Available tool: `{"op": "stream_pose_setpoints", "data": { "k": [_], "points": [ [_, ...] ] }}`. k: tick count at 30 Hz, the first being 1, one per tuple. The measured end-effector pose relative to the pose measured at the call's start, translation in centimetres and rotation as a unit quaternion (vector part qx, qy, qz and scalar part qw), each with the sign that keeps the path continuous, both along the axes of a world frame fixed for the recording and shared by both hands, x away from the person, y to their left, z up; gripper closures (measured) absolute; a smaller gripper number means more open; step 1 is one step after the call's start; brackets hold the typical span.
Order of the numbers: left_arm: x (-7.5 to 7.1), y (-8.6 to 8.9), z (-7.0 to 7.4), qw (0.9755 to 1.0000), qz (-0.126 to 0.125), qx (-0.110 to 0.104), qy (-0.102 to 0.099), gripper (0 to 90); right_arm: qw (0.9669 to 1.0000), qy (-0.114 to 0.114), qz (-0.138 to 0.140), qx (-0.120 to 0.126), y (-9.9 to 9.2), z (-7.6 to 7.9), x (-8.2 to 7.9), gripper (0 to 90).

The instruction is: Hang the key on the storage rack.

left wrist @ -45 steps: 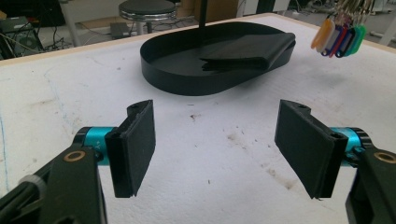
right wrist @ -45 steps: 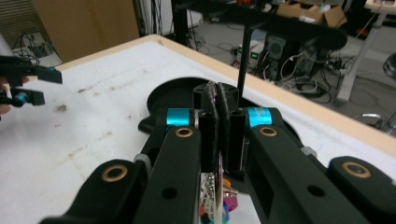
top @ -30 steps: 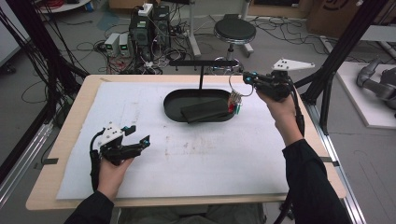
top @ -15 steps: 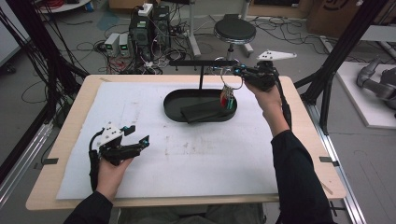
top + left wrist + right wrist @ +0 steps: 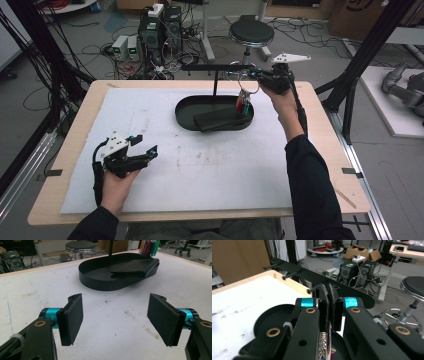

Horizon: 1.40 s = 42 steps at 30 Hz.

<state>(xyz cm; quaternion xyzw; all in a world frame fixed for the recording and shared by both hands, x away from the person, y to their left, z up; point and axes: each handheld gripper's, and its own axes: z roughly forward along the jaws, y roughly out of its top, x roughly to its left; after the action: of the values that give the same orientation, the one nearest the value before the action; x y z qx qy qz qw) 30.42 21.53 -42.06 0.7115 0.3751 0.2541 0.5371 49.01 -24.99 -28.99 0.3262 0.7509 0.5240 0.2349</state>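
With my right claw (image 5: 250,75) pinched tight on the ring of the keys (image 5: 243,102), which dangle over the tray (image 5: 186,117) beside the rack (image 5: 215,66), I should line the ring squarely with a peg (image 5: 313,289), my left claw (image 5: 142,145) resting wide open, empty.

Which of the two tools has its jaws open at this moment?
The left tool, held low over the white mat, has its pads wide apart. The right tool, at the rack, is shut on the key ring.

Matt black tray (image 5: 186,116), metal key ring (image 5: 322,343), wooden table (image 5: 330,131)
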Motion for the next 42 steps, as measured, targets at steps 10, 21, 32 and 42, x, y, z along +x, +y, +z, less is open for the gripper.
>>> {"op": "stream_pose_setpoints", "data": {
  "k": [10,21,32,42],
  "points": [
    [0.0,-0.1,-0.1,1.0000,-0.001,0.000,-0.001,29.2,0.9998,0.013,-0.014,-0.008,-0.7,-1.0,1.3,88.0],
    [-0.2,0.1,-0.1,1.0000,-0.001,-0.002,-0.001,29.1,0.9993,0.026,-0.026,-0.007,-1.0,-2.0,2.3,87.9],
    [-0.3,0.1,-0.1,1.0000,-0.002,-0.003,-0.002,29.2,0.9988,0.026,-0.037,-0.020,-0.7,-2.3,2.5,87.1],
    [-0.2,0.0,-0.2,1.0000,-0.006,-0.002,0.000,29.1,0.9938,0.016,-0.095,-0.056,-0.4,-2.4,2.1,75.8]
  ]
}}
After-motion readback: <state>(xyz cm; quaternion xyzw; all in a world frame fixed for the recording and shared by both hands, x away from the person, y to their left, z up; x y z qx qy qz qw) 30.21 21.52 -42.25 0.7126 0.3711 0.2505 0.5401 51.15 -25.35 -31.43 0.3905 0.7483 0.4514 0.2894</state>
